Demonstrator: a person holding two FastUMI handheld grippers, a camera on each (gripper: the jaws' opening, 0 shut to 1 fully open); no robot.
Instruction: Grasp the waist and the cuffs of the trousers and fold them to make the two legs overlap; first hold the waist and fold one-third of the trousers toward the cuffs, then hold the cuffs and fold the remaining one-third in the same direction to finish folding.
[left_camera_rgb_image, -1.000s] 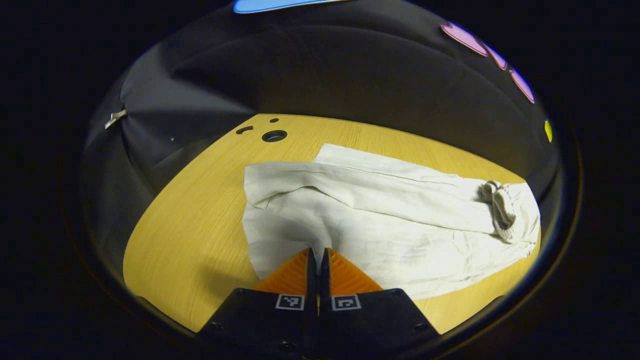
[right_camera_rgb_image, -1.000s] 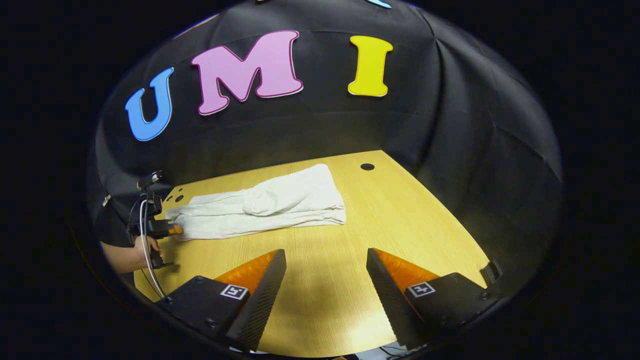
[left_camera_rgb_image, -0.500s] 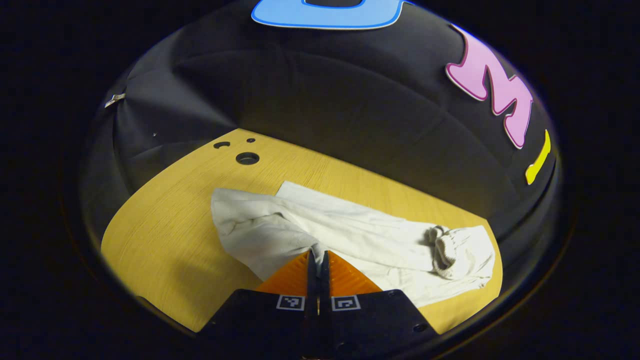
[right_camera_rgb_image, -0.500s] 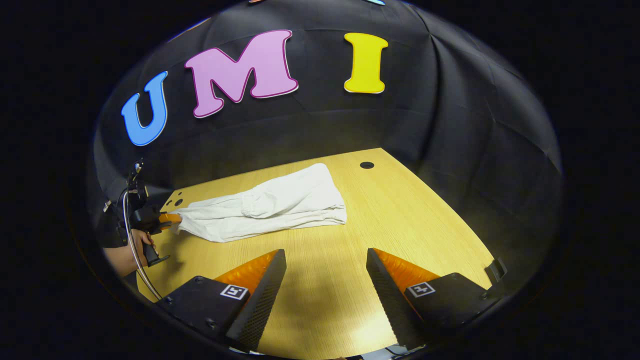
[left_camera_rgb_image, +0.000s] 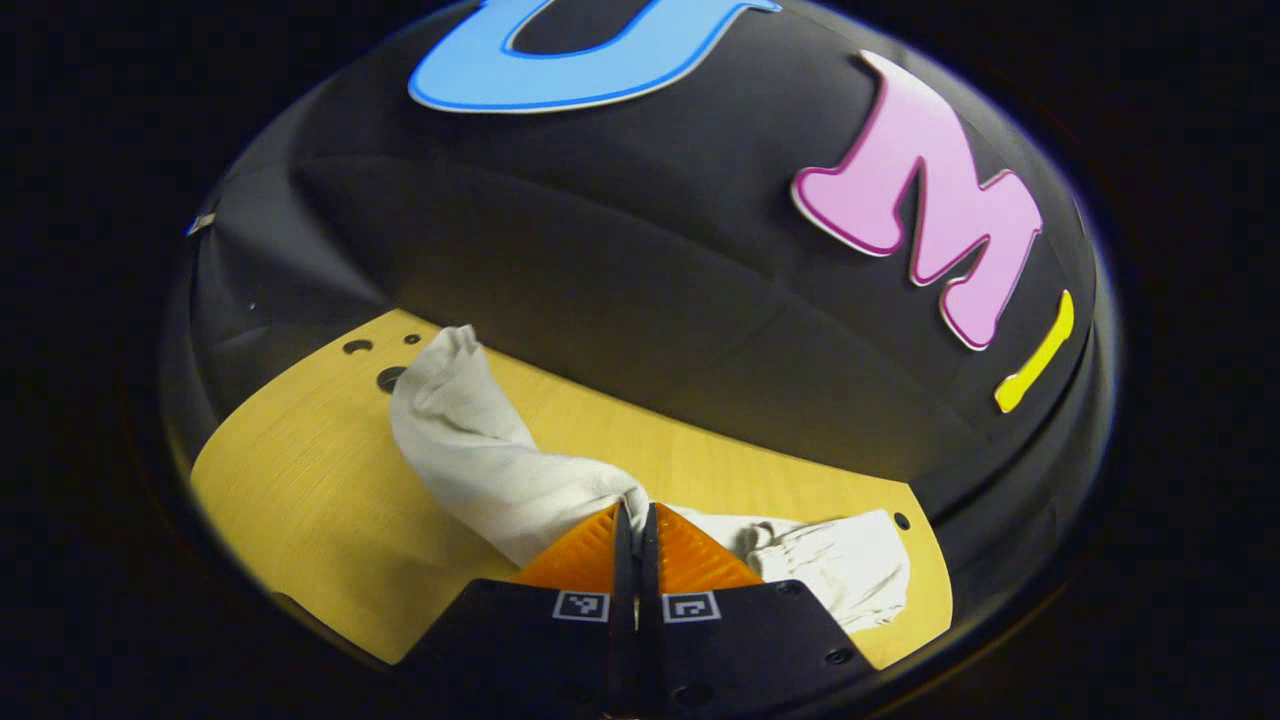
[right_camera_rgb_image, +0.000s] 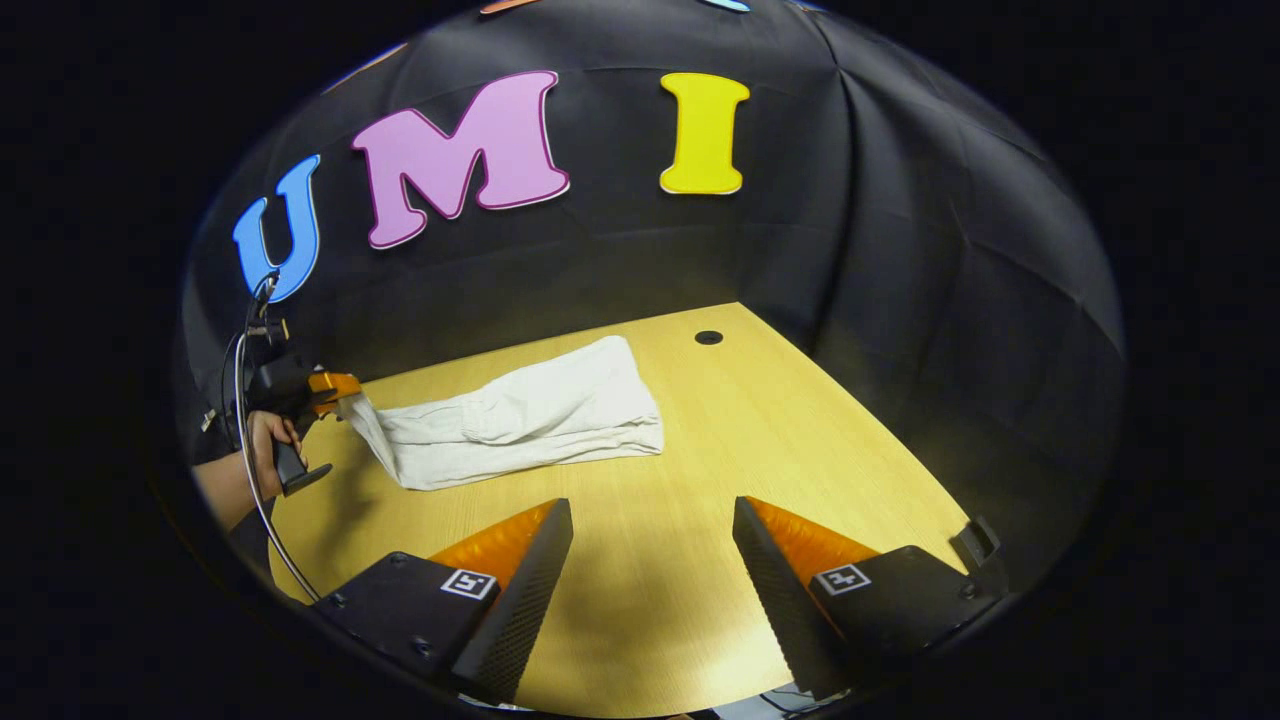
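Observation:
White trousers (right_camera_rgb_image: 540, 415) lie lengthwise across the far part of the wooden table (right_camera_rgb_image: 800, 440). Their left end is raised off the table. My left gripper (left_camera_rgb_image: 634, 510) is shut on that end, which looks like the cuff end, and the cloth (left_camera_rgb_image: 480, 460) rises in a twisted fold in front of it. The right gripper view shows this left gripper (right_camera_rgb_image: 340, 390), held in a person's hand (right_camera_rgb_image: 262, 435), above the table's left side. My right gripper (right_camera_rgb_image: 652, 505) hangs open over the near part of the table, nothing between its fingers, well short of the trousers.
The table (left_camera_rgb_image: 290, 480) has a cable hole (right_camera_rgb_image: 708, 337) at the far right and small holes (left_camera_rgb_image: 357, 347) at the far left corner. The black cloth wall closes in behind and to the right. A cable hangs from the left gripper's handle.
The left gripper has risen, lifting the held end of the trousers off the table and tipping its view upward. The right gripper has hardly moved and stays open.

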